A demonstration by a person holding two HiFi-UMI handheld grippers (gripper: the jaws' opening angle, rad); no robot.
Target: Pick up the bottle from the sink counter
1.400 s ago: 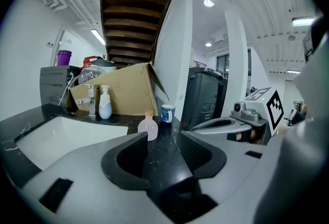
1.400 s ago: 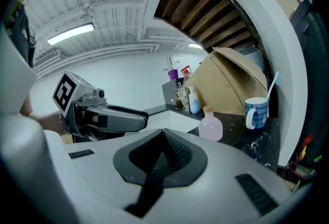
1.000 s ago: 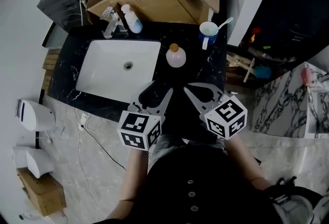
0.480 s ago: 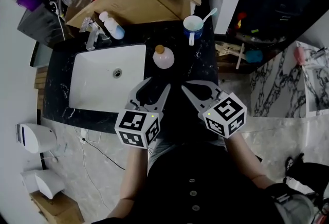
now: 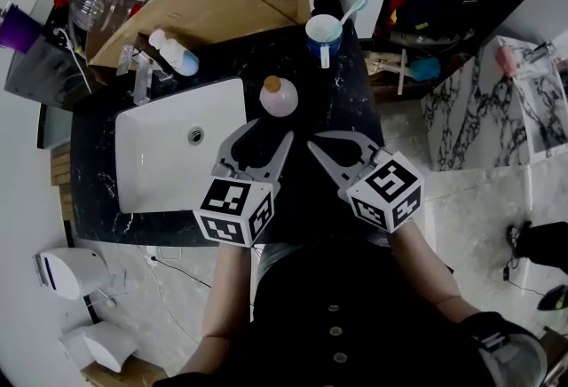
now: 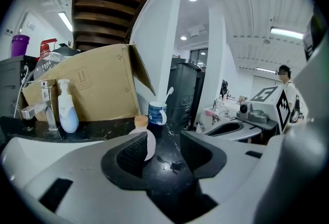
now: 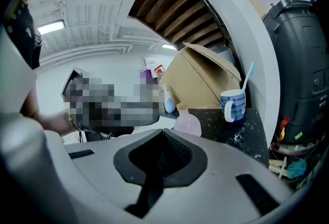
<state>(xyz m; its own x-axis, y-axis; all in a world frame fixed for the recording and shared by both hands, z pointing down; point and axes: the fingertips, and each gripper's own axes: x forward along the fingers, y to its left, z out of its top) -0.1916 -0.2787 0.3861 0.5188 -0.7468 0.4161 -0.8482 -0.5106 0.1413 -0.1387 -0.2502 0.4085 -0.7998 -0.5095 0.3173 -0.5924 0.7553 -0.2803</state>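
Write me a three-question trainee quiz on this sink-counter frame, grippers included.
1. True or false: the pink bottle stands inside the sink.
2. Whose jaws are apart? A left B right C both
3. What sticks out of the blue mug?
Key: 1 false, it stands on the counter beside the sink. 2 A: the left hand-held gripper is open, the right hand-held gripper shut. 3 a toothbrush.
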